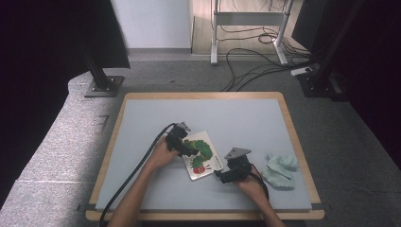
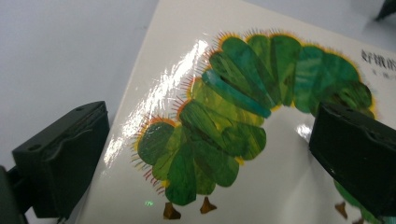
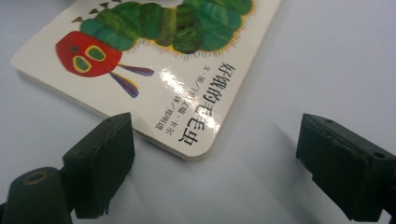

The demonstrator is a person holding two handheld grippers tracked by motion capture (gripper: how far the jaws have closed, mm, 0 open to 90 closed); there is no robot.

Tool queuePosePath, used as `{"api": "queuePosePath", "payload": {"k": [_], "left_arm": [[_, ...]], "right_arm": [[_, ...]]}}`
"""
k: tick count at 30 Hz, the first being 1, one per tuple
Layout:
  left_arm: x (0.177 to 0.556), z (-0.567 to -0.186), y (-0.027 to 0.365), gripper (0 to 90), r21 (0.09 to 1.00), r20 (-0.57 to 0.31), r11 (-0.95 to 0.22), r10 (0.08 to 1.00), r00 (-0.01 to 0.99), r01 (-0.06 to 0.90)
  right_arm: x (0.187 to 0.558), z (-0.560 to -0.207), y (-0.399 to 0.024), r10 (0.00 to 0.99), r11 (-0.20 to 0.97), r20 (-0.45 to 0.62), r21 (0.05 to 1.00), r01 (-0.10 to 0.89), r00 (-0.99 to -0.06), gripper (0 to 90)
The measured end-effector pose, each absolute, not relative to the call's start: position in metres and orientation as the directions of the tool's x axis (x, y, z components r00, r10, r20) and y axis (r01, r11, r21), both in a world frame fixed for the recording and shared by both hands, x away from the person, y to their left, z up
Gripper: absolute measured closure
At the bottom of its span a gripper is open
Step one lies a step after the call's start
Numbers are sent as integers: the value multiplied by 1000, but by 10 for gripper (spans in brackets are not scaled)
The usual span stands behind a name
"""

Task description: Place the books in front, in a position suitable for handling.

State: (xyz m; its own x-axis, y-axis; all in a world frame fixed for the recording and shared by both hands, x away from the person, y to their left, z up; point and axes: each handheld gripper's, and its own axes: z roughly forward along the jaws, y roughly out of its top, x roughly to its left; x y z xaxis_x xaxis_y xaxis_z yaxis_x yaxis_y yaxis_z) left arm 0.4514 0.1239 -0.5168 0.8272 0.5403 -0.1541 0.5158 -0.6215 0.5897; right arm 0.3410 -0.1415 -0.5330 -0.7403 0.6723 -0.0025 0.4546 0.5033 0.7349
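Board book (image 1: 202, 161) lying flat and closed on the grey mat (image 1: 142, 142), cover up, green caterpillar and red face showing. Taken as landmark for everything else.

Left gripper (image 1: 182, 146) poised over the book's far-left corner, jaws parted wide. Seen in the left gripper view straddling the book's long edge: one jaw off the book above the mat, the other over the printed cover (image 2: 224, 121). Nothing pinched; whether a pad touches the cover cannot be told.

Right gripper (image 1: 226, 176) just off the book's near-right corner, low to the mat, jaws released and spread wide. In the right gripper view, rounded corner of the book (image 3: 196, 140) sitting ahead of the gap and between the two jaws, not yet inside them. No contact visible.

Pale green cloth (image 1: 280, 170) crumpled to the right of the book, beyond the right gripper, well apart from the book and untouched.

Judged progress: early. Both tools brought to opposite corners of the book, approach apparently done, no grasp made. Cover still shut, book not lifted off the mat. Left to do, by appearance: closing on an edge or corner, steadying with the other tool, then opening or moving the book.
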Motion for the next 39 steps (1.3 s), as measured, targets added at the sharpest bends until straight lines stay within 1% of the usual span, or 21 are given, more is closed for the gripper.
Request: {"api": "queuePosePath", "payload": {"k": [7, 19, 25, 27, 30, 34, 39], "left_arm": [[435, -515, 132, 0, 566, -151, -629, 557, 817, 534], [405, -514, 144, 0, 563, -154, -599, 601, 784, 569], [390, -516, 151, 0, 578, -159, -579, 611, 776, 575], [385, -516, 152, 0, 577, -156, -583, 608, 778, 571], [376, -516, 151, 0, 565, -105, -620, 602, 792, 545], [364, -517, 147, 0, 551, -54, -654, 592, 804, 518], [350, -517, 146, 0, 557, -77, -658, 567, 820, 506]], "right_arm": [[346, -532, -151, 698, 495, -11, 729, 472, -716, 103], [359, -531, -160, 725, 459, 5, 742, 489, -689, 90], [355, -530, -161, 731, 448, 13, 746, 493, -683, 126], [351, -531, -161, 724, 441, 32, 747, 498, -689, 120], [344, -530, -160, 716, 426, 62, 751, 505, -696, 86], [332, -527, -156, 686, 451, 69, 740, 498, -724, 42], [319, -529, -148, 664, 474, 70, 731, 492, -744, 13]]}}
